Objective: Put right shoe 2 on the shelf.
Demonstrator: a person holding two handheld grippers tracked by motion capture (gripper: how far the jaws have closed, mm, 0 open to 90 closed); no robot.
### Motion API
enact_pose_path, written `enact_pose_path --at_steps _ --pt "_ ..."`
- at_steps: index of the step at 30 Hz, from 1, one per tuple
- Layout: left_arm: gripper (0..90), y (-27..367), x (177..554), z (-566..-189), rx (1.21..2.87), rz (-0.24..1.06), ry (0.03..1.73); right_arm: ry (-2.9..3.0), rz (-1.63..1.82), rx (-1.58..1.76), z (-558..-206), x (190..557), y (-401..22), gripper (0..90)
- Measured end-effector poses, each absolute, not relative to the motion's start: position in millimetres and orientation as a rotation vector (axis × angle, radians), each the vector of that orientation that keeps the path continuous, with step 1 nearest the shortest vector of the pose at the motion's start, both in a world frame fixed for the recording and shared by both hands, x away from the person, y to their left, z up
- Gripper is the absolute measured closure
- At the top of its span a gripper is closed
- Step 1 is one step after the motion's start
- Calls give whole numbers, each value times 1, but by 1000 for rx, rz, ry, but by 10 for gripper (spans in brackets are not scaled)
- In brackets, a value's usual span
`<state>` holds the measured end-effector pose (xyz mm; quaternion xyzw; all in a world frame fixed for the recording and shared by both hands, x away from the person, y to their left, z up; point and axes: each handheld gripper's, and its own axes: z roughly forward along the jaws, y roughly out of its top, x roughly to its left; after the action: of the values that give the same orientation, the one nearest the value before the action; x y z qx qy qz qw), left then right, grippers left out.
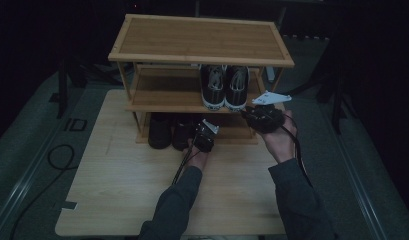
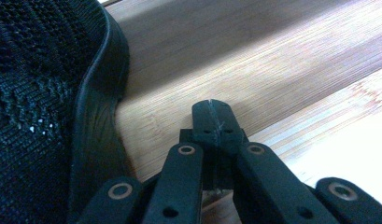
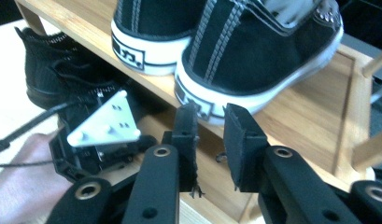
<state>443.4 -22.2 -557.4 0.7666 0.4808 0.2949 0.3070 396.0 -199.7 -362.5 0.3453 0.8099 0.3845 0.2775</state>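
Dim at centre frame: left gripper (image 2: 212, 122), jaws pressed together on nothing, beside half-hidden black mesh shoes (image 1: 169, 131). Right gripper (image 3: 211, 122), jaws parted, just short of cropped sneakers (image 3: 254, 51).

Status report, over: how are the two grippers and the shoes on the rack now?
Left gripper shut, empty, beside black mesh shoe on bottom shelf. Right gripper open, empty, just behind right sneaker on middle shelf. Nothing in the way.

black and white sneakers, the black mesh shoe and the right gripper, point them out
black and white sneakers (image 1: 225, 88), high view, heels
black mesh shoe (image 2: 34, 93), left gripper view, knit side
right gripper (image 3: 211, 122), right gripper view, between its fingers
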Motion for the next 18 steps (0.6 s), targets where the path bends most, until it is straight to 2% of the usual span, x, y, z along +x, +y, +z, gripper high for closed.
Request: enact_pose_path --at_steps 18 --pt "900 -22 443 -558 2024 782 1269 2233 958 981 -387 391 -222 625"
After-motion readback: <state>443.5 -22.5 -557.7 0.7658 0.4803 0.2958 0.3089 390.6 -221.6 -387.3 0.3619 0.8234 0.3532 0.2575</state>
